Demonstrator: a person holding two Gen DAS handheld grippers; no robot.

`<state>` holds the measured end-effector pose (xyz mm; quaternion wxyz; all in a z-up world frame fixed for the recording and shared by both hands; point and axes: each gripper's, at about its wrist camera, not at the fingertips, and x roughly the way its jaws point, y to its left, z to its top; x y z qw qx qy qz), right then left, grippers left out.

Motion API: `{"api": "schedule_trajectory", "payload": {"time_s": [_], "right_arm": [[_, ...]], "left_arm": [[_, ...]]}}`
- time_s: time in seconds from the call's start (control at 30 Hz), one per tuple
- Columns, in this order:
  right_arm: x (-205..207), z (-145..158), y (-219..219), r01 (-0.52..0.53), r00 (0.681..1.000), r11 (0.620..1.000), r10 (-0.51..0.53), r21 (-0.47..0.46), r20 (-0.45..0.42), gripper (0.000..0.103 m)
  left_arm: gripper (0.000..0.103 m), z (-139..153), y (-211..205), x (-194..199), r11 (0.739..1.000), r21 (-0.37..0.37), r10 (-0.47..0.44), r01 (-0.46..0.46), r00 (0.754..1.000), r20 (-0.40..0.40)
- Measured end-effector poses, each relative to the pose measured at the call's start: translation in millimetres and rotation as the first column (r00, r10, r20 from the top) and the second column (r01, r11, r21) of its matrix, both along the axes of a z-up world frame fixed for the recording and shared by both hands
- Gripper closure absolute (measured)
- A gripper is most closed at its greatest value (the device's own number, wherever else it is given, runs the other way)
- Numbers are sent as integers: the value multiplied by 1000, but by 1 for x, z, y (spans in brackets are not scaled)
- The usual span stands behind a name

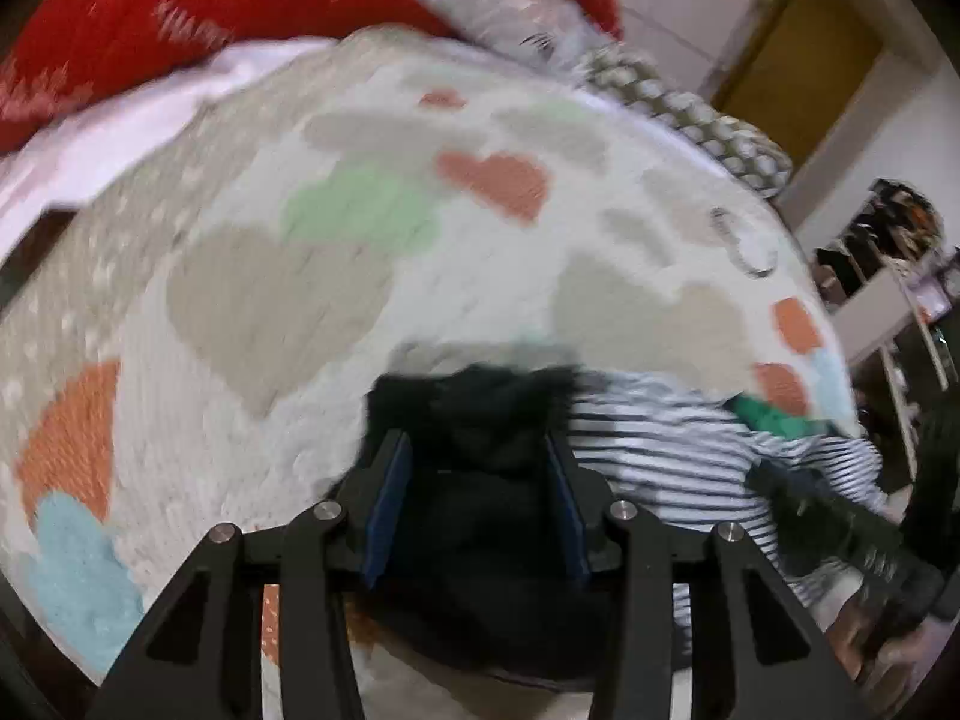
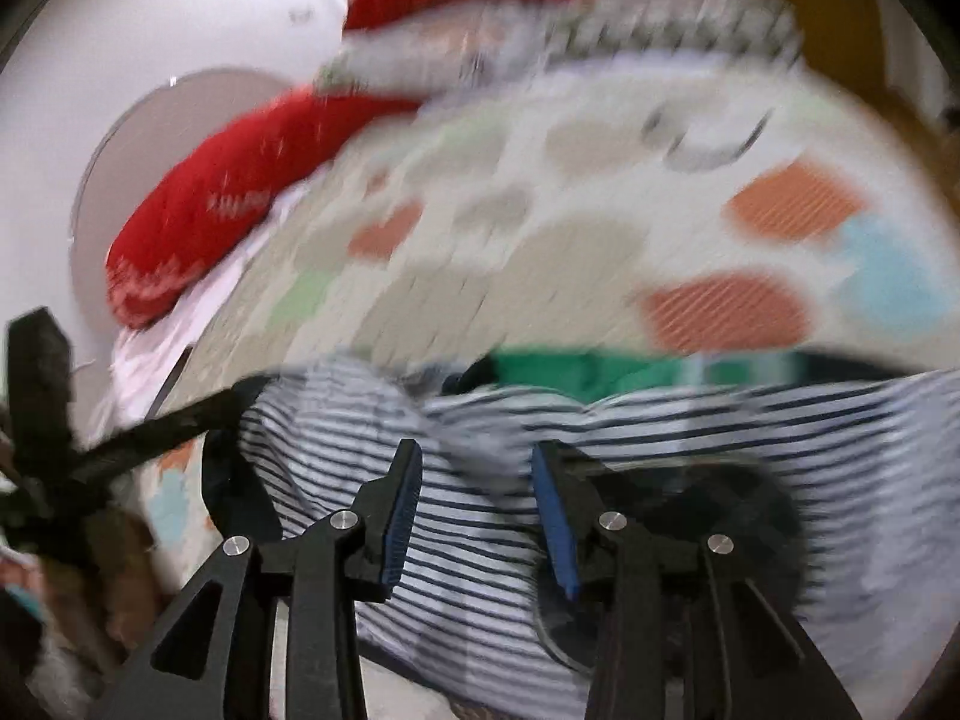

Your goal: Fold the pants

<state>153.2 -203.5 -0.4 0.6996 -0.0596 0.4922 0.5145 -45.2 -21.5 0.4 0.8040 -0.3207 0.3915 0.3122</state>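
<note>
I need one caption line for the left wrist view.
Left claw open over black fabric beside striped garment on heart-patterned blanket.

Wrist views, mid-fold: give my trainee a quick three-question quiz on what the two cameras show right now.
1. True or false: dark fabric lies between the fingers of the left hand-held gripper.
2. Which garment sits under the right hand-held gripper? A) plain red B) striped garment C) yellow checked
3. Fill in: the bedspread carries coloured ____ shapes.

Key
1. True; the pads stand apart from the fabric, not pressing it.
2. B; a green item lies just beyond it.
3. Heart, in orange, green, beige and blue.
</note>
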Motion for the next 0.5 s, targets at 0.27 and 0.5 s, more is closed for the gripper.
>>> {"api": "schedule_trajectory", "payload": {"time_s": [0.27,0.5], "right_arm": [[49,-8,4,234,954,969,-214,-76,212,70],[3,18,-25,168,968,985,-170,26,187,64]], "left_arm": [[49,-11,-8,-8,995,98,1,2,1000,-30],[45,-21,-4,-13,997,75,8,-7,1000,-11]]}}
